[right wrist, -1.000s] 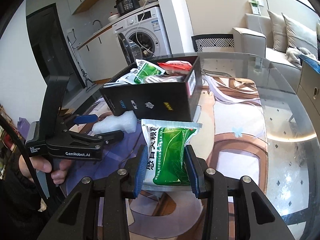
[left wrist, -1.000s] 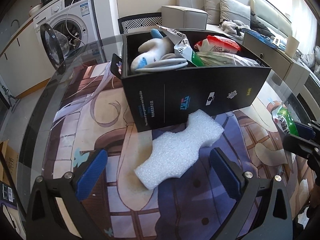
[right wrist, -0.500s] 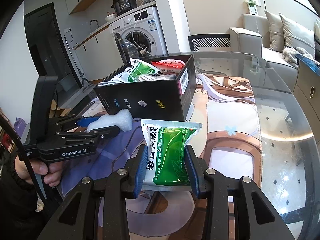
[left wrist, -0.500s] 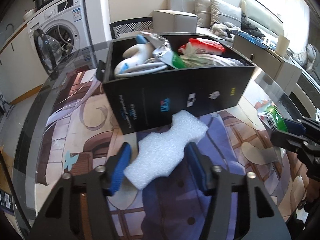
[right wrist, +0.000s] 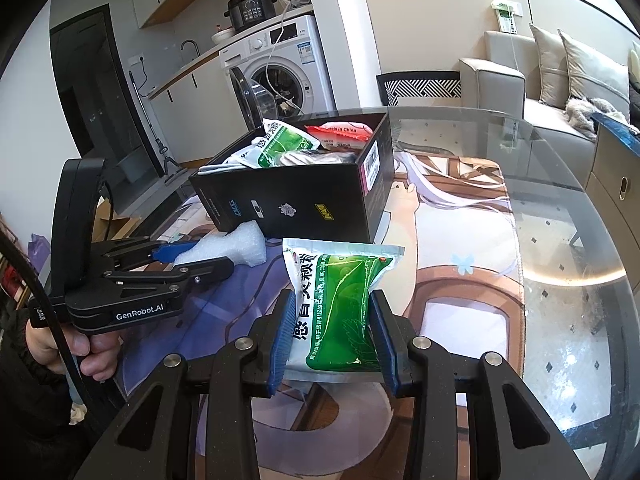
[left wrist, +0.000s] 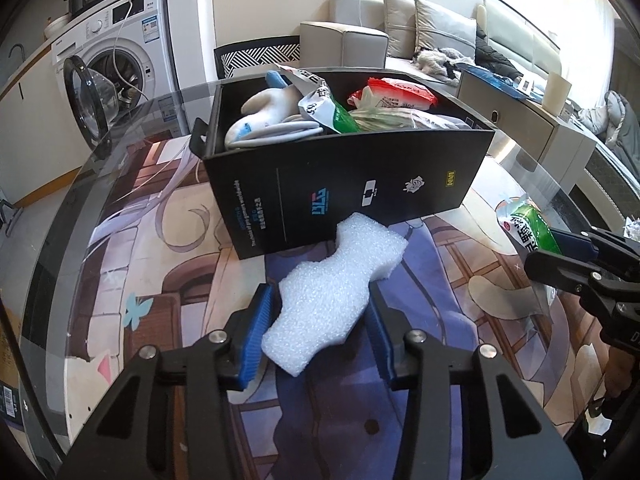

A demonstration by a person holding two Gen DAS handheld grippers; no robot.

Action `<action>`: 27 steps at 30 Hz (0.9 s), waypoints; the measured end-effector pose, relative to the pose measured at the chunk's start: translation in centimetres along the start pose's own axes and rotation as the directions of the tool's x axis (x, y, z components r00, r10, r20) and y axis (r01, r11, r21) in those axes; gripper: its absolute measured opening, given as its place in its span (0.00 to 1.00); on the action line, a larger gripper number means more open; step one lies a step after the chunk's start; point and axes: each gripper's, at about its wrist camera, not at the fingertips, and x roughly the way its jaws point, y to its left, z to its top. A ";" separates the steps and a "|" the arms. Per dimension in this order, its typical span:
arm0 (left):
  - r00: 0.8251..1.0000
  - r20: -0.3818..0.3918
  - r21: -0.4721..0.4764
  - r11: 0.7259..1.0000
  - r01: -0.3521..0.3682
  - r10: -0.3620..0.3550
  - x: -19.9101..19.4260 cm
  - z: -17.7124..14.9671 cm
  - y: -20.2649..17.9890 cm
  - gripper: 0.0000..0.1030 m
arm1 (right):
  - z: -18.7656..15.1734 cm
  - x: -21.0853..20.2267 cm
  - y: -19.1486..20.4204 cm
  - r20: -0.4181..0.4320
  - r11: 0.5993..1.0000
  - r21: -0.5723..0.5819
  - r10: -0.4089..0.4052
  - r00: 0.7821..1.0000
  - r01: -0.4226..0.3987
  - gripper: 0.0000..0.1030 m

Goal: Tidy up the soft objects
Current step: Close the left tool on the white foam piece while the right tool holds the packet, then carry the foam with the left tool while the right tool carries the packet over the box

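Table mat (left wrist: 168, 264) partly hidden beneath black box (left wrist: 352, 184).

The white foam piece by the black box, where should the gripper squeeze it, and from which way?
Best at its narrow waist, from the near end. The white foam piece pinches in mid-length, and its far end touches the black box. The left gripper has just been closing there, a blue pad on each long side, the foam between them.
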 end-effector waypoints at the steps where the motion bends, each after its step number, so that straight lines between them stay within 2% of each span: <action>1: 1.000 0.001 -0.002 1.000 0.004 -0.004 0.0 0.0 0.0 0.43 | 0.0 0.0 0.0 0.000 1.000 -0.003 -0.002 1.000 0.002 0.37; 17: 0.996 0.082 -0.017 0.999 0.029 -0.028 -3.5 0.2 0.8 0.43 | 0.5 -0.3 1.6 0.034 0.999 -0.040 -0.003 0.999 0.004 0.37; 27: 0.987 0.159 -0.016 0.999 0.041 -0.038 -6.0 0.8 1.0 0.43 | 1.0 -1.5 2.9 0.072 0.997 -0.077 -0.006 0.997 0.012 0.37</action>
